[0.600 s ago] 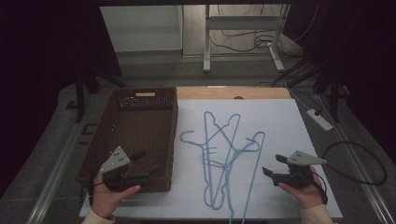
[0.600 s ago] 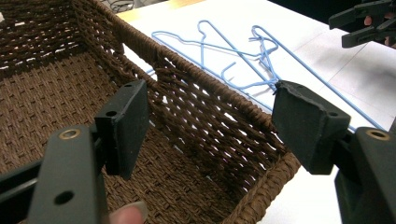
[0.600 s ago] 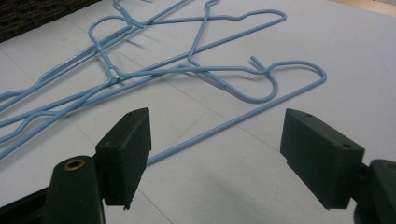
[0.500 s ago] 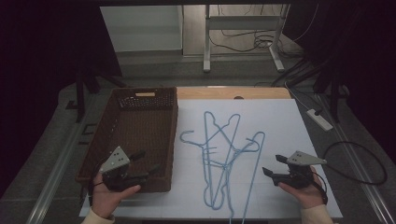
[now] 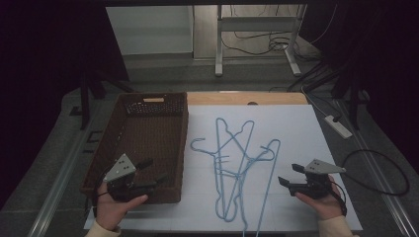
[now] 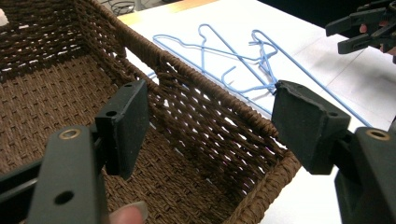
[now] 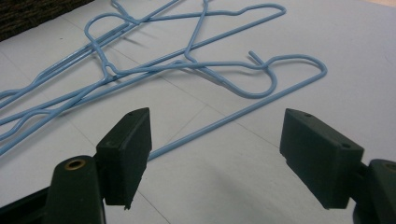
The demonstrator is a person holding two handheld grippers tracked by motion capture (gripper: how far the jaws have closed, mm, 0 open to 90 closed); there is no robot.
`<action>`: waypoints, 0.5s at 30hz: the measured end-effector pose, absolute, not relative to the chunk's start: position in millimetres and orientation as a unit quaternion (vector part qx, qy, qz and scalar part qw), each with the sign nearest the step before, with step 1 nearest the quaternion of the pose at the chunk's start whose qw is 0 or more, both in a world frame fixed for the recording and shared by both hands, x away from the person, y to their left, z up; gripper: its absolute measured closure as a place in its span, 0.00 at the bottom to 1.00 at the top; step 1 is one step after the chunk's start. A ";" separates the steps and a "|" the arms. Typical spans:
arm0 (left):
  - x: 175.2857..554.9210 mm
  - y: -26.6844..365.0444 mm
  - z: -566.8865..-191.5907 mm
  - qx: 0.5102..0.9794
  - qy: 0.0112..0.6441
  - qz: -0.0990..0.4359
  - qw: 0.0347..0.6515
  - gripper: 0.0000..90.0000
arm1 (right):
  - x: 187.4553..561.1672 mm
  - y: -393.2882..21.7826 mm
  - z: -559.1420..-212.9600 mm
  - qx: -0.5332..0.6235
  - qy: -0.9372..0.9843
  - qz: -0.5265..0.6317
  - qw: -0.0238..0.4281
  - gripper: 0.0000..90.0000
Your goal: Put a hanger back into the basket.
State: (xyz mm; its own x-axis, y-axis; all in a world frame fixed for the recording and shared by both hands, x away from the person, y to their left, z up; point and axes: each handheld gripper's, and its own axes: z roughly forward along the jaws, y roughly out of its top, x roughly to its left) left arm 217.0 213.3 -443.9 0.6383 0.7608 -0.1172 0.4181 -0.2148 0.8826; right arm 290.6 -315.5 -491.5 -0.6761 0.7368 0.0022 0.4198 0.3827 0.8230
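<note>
Left gripper [image 5: 152,173] agape, right gripper [image 5: 289,175] agape

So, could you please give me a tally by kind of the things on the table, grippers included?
Blue wire hangers: 3, as far as the tangle lets me tell
Brown woven basket: 1
Hand-held grippers: 2, the left hand-held gripper over the basket's near end and the right hand-held gripper beside the hangers, both open
Total: 6

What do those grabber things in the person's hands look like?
Each is a black tool with two flat, blocky jaws. The left gripper and the right gripper each carry a grey three-cornered plate on top. A black cable loops away from the right one. The person's sleeves are pale.
</note>
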 end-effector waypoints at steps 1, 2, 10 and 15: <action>216.7 213.6 -444.4 0.760 0.388 0.173 0.492 0.32 | 290.9 -315.5 -491.6 0.358 0.810 0.426 0.186 0.29; 216.6 213.8 -444.7 0.761 0.388 0.173 0.491 0.32 | 291.1 -315.4 -491.6 0.358 0.810 0.425 0.186 0.29; 218.3 211.0 -446.0 0.766 0.384 0.171 0.487 0.32 | 290.1 -313.9 -488.8 0.357 0.814 0.422 0.181 0.29; 215.9 212.4 -445.4 0.764 0.385 0.175 0.488 0.32 | 292.5 -310.6 -482.6 0.357 0.812 0.429 0.171 0.28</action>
State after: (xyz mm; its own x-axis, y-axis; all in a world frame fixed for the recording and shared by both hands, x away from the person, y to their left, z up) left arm 215.9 212.4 -445.4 0.6426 0.7584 -0.1094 0.4176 -0.2269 0.8798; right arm 292.5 -310.6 -482.6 -0.6873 0.7258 0.0287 0.4324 0.3771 0.8190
